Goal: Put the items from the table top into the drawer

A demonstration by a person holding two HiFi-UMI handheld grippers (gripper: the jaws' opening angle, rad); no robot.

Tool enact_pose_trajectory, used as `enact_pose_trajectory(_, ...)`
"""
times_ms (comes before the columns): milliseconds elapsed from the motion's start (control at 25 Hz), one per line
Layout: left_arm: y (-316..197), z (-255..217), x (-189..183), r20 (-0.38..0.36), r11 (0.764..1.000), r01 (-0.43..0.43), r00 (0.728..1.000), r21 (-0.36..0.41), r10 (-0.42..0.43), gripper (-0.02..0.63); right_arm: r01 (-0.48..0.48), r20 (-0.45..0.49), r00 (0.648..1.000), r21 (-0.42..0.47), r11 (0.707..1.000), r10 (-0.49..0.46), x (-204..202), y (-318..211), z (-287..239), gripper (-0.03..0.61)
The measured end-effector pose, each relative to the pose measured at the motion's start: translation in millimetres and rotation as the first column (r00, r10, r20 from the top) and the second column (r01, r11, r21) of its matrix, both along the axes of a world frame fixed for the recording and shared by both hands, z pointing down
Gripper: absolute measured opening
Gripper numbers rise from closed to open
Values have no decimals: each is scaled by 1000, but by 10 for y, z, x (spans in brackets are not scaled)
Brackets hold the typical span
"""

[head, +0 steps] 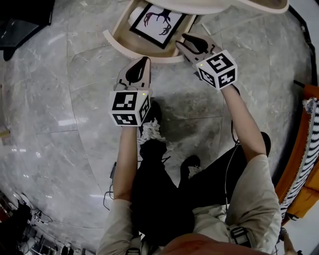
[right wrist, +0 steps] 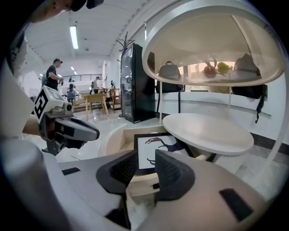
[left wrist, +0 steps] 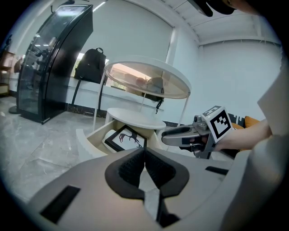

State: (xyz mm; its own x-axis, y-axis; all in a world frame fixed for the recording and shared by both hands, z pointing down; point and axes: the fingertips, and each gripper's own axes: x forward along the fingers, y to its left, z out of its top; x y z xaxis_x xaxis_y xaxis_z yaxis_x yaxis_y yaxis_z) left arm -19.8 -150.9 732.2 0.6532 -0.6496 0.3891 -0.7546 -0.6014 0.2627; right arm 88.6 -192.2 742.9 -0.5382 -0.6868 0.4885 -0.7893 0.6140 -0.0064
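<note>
The open drawer (head: 115,42) of the round white table (head: 199,6) holds a black-framed antler picture (head: 157,23). My left gripper (head: 145,60) hovers over the floor just in front of the drawer's rim, shut and empty. My right gripper (head: 180,41) sits at the drawer's front right corner, its jaws apart with nothing between them. The left gripper view has the shut pads (left wrist: 144,151) aimed at the picture (left wrist: 124,139), with the right gripper (left wrist: 169,135) beside it. Past the right gripper (right wrist: 145,158), the picture (right wrist: 158,146) shows through the gap. A bag and fruit-like items (right wrist: 210,70) show on the upper table top.
The person's legs and shoes (head: 149,134) stand on the marble floor behind the grippers. An orange seat with striped fabric (head: 304,149) is at the right. A tall black cabinet (left wrist: 49,63) and a backpack (left wrist: 90,65) stand beyond the table. Cables (head: 112,191) lie on the floor.
</note>
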Motion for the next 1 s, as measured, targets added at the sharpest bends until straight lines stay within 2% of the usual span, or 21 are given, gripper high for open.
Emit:
enact_pose_trajectory(160,1,-16,-4,8,1000,-5,1000,2,5,21,-26,14,1000,9,1000,26,53,68,-23,101)
enact_pose_trajectory(360,0,-200,-48,65,999,-36,997,-1,36,21,-100,110,989,-4,995,100,116,154,-194,44)
enact_pose_trajectory(560,-39,-646,-104,78,999,-45,996,16,44,21,-131,144,981,-15,991,131,75,303,-521,34)
enact_pose_trajectory(760,-83,-1042,-159,75,999,-26,997,39,23,21,-196,232,951,-62,979,205,27,504,-706,34)
enact_pose_trajectory(880,-126,-1234,-161,63,999,-14,998,50,11,21,-221,220,948,-59,973,229,64,504,-828,34)
enact_pose_trajectory(1000,-135,-1352,-139,113,999,-26,993,44,21,21,-232,215,947,-60,971,239,85,475,-1003,34)
